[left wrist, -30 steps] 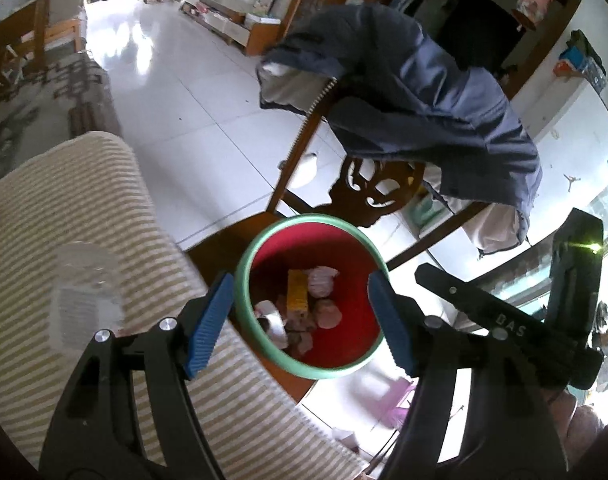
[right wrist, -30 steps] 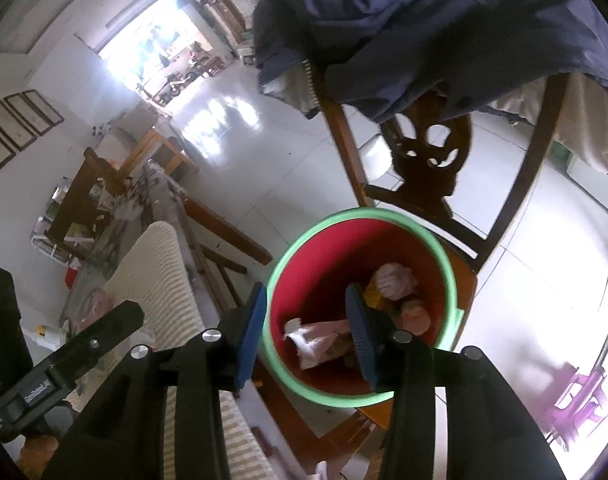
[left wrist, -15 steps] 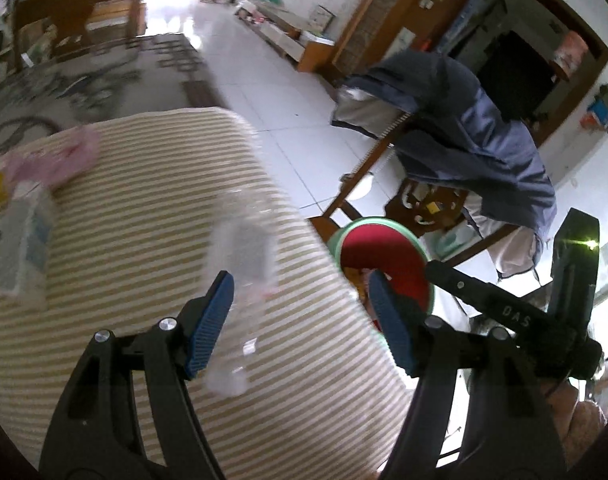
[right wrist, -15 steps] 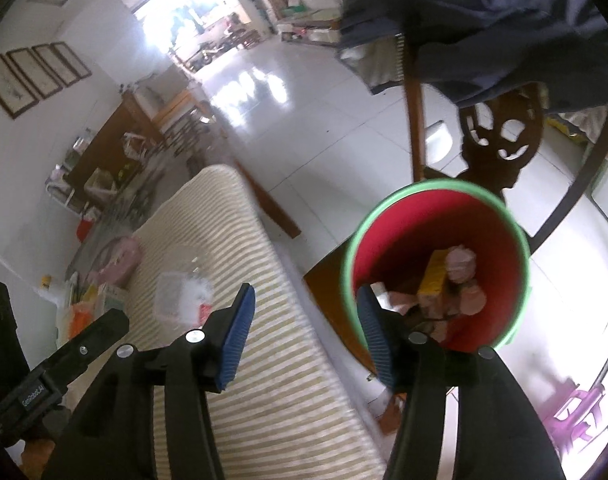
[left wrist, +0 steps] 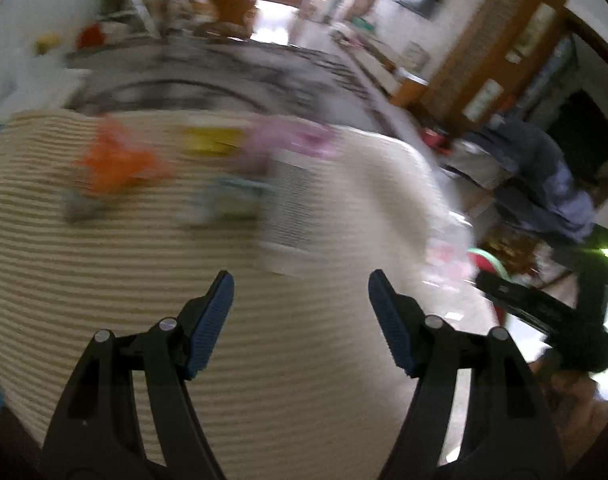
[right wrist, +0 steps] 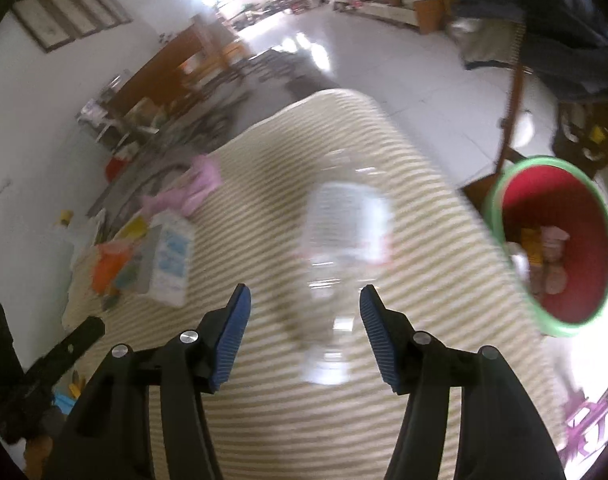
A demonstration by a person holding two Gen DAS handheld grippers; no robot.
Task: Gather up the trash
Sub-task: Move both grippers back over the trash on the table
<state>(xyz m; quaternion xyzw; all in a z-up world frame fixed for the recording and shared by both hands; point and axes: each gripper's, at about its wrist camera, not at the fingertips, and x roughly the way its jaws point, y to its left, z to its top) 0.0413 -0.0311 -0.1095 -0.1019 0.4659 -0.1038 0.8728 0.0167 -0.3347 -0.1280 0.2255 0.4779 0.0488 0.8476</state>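
Observation:
A clear plastic bottle (right wrist: 339, 248) lies on the striped cloth (right wrist: 423, 280), just ahead of my open, empty right gripper (right wrist: 304, 304). The red bin with a green rim (right wrist: 555, 248) stands off the cloth's right edge and holds several scraps. My left gripper (left wrist: 300, 292) is open and empty over the cloth (left wrist: 104, 280). Ahead of it, blurred, lie a white tissue pack (left wrist: 292, 208), an orange wrapper (left wrist: 116, 164), a yellow packet (left wrist: 212, 140) and a pink wrapper (left wrist: 296, 140). The tissue pack (right wrist: 172, 256), orange wrapper (right wrist: 108, 268) and pink wrapper (right wrist: 192, 184) also show at left in the right wrist view.
A wooden chair draped with a dark blue jacket (left wrist: 543, 184) stands beyond the bin. White tiled floor (right wrist: 383, 60) lies behind the cloth. Wooden furniture (right wrist: 176, 68) lines the far wall. The cloth's edge drops off at right.
Both grippers have swung left, away from above the bin, to over the striped cloth. The bottle now sits in front of the right gripper; the wrappers came into the left view.

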